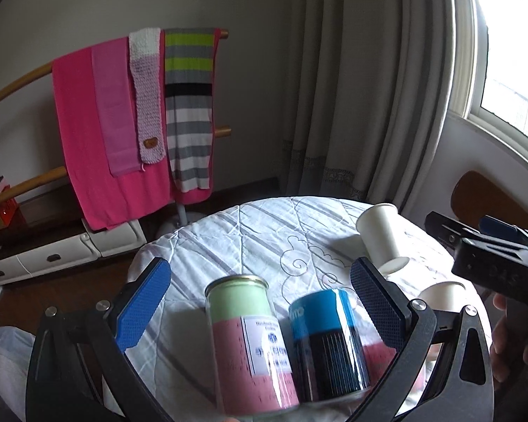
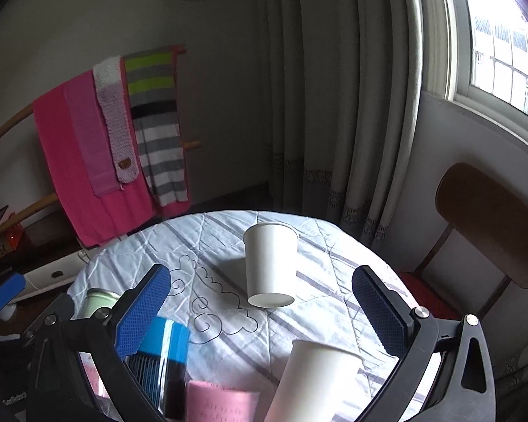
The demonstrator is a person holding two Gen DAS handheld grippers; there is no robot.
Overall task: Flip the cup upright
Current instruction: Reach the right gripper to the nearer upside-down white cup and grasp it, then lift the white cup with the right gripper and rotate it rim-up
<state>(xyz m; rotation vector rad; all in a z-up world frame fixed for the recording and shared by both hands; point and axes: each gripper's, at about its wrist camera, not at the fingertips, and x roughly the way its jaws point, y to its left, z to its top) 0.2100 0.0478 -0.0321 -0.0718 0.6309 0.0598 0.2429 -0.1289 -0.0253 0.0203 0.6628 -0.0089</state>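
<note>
A white paper cup (image 2: pixel 270 263) stands on the round quilted table (image 2: pixel 334 246), beyond the fingertips of my open, empty right gripper (image 2: pixel 260 302). It also shows in the left wrist view (image 1: pixel 382 241), at the far right of the table. A second white paper cup (image 2: pixel 309 383) stands close between the right gripper's jaws, low in the frame; in the left wrist view (image 1: pixel 441 293) only its top shows. My left gripper (image 1: pixel 260 302) is open and empty, its jaws either side of two cans.
A green-and-pink can (image 1: pixel 248 344) and a blue-and-black can (image 1: pixel 329 341) stand at the table's near side. A pink paper (image 2: pixel 221 401) lies by them. A towel rack (image 1: pixel 133 112), curtains (image 1: pixel 352 88) and a wooden chair (image 2: pixel 489 225) surround the table.
</note>
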